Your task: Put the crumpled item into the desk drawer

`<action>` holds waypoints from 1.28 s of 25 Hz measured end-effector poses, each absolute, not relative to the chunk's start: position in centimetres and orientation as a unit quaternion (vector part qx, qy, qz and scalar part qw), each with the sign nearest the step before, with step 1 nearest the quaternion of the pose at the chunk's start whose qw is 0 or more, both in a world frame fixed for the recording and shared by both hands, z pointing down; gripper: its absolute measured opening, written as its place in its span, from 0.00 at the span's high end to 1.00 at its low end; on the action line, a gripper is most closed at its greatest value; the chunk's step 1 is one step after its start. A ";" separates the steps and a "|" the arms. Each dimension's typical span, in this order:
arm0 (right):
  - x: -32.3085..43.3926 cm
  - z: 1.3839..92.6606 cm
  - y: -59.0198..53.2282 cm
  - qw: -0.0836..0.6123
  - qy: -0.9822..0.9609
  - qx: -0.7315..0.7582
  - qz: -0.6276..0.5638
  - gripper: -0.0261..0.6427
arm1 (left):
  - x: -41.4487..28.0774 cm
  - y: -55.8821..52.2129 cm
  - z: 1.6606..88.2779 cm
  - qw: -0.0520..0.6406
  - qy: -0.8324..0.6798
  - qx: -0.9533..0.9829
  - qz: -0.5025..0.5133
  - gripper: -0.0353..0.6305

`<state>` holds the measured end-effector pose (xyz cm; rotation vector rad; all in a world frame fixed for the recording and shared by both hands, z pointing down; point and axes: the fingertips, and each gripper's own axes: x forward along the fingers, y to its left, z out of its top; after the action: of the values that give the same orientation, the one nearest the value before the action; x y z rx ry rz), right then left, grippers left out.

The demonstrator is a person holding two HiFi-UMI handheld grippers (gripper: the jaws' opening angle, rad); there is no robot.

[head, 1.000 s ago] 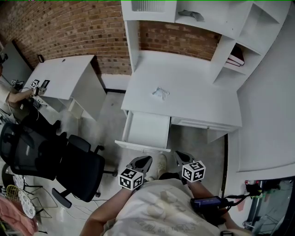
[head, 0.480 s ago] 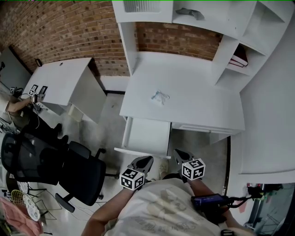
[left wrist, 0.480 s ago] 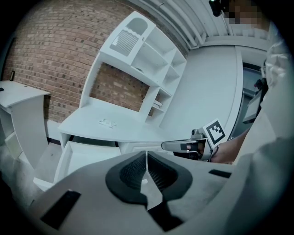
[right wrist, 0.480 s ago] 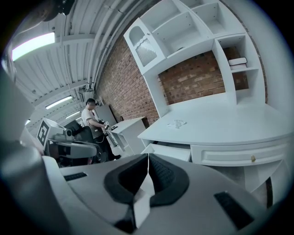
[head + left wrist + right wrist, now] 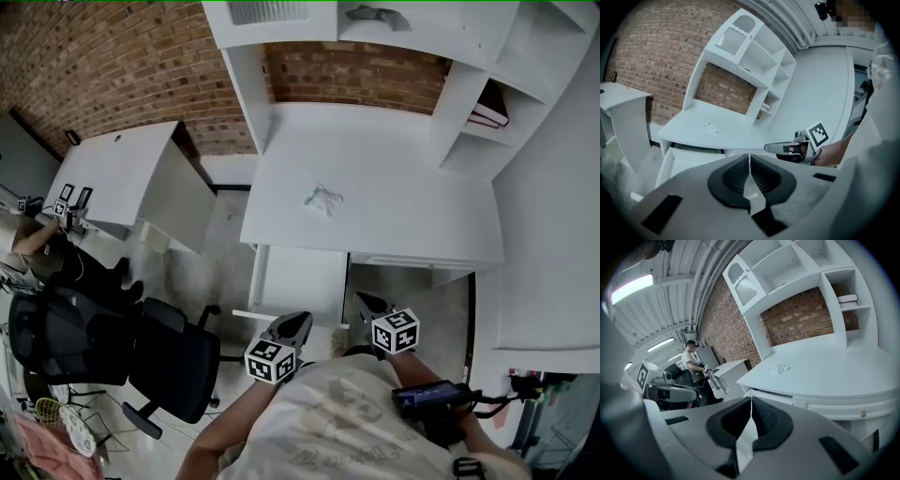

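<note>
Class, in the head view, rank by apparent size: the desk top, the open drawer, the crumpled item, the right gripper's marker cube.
1. desk top
2. open drawer
3. marker cube and crumpled item look alike; the cube is nearer the camera, so unranked.

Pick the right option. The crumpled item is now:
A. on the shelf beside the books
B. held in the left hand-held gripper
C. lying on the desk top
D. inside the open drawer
C: the crumpled item lies on the white desk top, behind the pulled-out drawer, with nothing touching it.
</note>
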<state>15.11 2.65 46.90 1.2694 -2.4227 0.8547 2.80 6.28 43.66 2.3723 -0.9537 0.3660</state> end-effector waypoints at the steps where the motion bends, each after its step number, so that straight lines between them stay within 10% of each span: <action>1: 15.2 46.9 2.2 0.138 -0.838 0.438 0.296 0.93 | 2.9 5.9 43.7 0.277 -0.356 0.882 0.136 0.90; 32: 16.6 50.6 -9.6 0.195 -0.851 0.394 0.289 0.93 | 5.4 -3.9 46.7 0.316 -0.388 0.855 0.134 0.90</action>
<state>16.57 -9.59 50.61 1.1035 -2.3836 0.8088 5.42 -3.88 46.65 2.2518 -1.0212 0.3527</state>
